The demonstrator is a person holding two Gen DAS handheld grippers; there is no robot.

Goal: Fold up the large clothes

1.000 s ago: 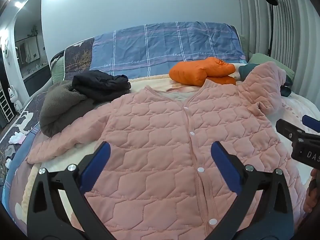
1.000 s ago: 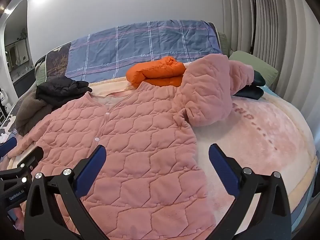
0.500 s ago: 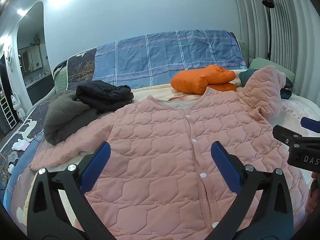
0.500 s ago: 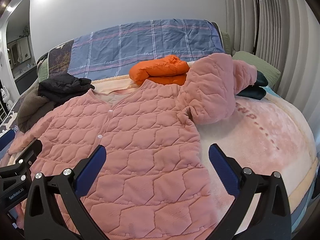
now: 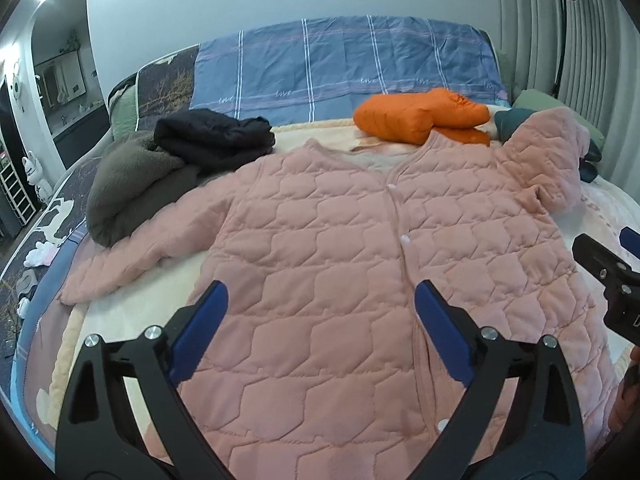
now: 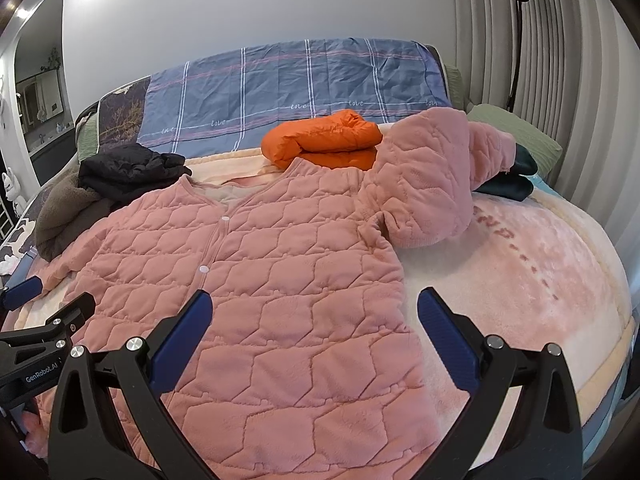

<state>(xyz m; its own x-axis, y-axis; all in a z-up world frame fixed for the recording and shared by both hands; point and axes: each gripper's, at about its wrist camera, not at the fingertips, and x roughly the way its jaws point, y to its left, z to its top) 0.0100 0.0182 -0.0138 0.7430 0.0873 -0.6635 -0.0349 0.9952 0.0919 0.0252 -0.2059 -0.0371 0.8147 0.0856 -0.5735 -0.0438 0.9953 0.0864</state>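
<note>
A pink quilted jacket (image 5: 360, 264) lies face up and buttoned on the bed; it also shows in the right wrist view (image 6: 280, 280). Its left sleeve (image 5: 132, 256) stretches out flat. Its right sleeve (image 6: 432, 176) is bunched up and rests partly on other clothes. My left gripper (image 5: 320, 328) is open and empty above the jacket's lower middle. My right gripper (image 6: 316, 332) is open and empty above the jacket's lower right hem. Each gripper shows at the edge of the other's view.
A folded orange jacket (image 5: 420, 116) lies behind the collar. A black garment (image 5: 212, 136) and a grey-brown fleece (image 5: 132, 184) are piled at the left. Dark teal clothes (image 6: 516, 176) and a green pillow (image 6: 520, 132) lie right. A pink blanket (image 6: 520, 272) covers the bed's right side.
Both grippers have pulled back and risen a little, so the jacket sits lower and smaller in both views. The jacket has not moved. Both stay open.
</note>
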